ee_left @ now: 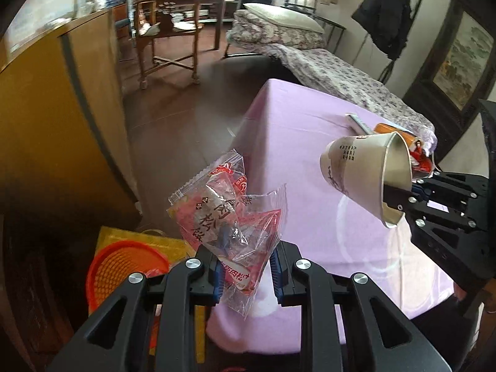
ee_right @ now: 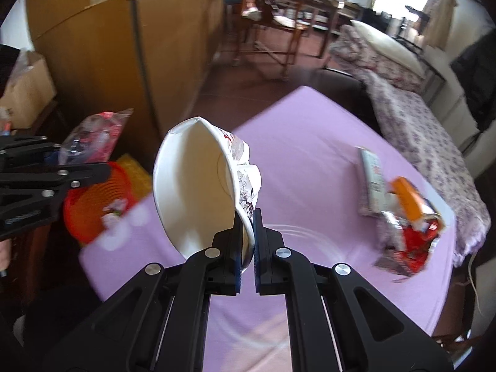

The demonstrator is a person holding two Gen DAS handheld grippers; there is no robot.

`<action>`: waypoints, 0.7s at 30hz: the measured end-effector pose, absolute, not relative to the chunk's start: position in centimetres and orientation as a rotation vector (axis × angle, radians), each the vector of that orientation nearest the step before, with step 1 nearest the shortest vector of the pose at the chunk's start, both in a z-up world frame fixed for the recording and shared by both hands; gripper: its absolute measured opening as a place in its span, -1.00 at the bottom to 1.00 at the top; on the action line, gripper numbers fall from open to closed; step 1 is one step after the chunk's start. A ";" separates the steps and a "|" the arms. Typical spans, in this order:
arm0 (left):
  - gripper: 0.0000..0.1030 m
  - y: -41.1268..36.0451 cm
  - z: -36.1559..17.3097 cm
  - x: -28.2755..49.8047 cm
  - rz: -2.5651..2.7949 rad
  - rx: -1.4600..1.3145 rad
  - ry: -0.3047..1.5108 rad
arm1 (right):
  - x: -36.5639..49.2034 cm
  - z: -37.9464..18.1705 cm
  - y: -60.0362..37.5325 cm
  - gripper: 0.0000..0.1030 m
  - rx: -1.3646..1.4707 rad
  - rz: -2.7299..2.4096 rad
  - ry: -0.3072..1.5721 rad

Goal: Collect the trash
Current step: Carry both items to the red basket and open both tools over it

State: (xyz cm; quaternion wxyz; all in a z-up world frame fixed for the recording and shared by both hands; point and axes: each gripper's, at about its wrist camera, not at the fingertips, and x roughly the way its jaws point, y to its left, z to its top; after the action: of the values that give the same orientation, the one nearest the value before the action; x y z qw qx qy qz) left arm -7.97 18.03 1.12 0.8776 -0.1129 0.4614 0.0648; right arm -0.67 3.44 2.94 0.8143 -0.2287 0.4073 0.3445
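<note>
The left gripper is clamped on a clear and red crinkled plastic snack wrapper, which stands up from between the black fingers. In the left wrist view we note the wrapper is held off the lilac tablecloth, beyond its left edge, with a round orange mesh plastic basket low at the left on a yellow mat. We judge the basket to be the trash receptacle, and the wrapper is held clear of the table for carrying to it. At the right of this view the right gripper pinches the rim of a white printed paper cup, tilted with its mouth toward the gripper. Behind the cup lie an orange and red crumpled snack bag and a flat pale packet, both on the cloth.

In the right wrist view we see the right gripper closed on the cup's wall, one pad inside the rim and one outside, which deforms the rim. The cup's interior shows empty. The rim grip suits a light, hollow item. The basket, seen left of the cup, holds a small pale and pink object, too blurred to identify. The snack bag and packet remain uncollected at the table's far right.
</note>
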 end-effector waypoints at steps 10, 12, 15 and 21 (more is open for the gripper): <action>-0.53 26.9 -2.2 -15.0 0.347 -0.373 1.003 | -6.2 2.7 13.3 -0.87 -0.532 0.992 0.956; -0.53 28.7 -3.4 -16.3 0.379 -0.415 1.020 | -6.9 2.1 15.5 -0.86 -0.536 1.042 1.007; -0.53 31.5 -5.3 -18.1 0.442 -0.467 1.051 | -8.0 0.6 18.7 -0.86 -0.566 1.080 1.064; -0.53 35.2 -8.0 -20.4 0.523 -0.541 1.085 | -9.0 -2.5 22.8 -0.86 -0.631 1.115 1.145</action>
State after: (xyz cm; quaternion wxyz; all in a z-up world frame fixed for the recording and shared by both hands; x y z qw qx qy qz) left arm -20.37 35.19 -7.98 0.7899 -0.2511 0.5039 0.2431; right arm -9.03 22.75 -2.48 0.6532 -0.2779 0.5046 0.4914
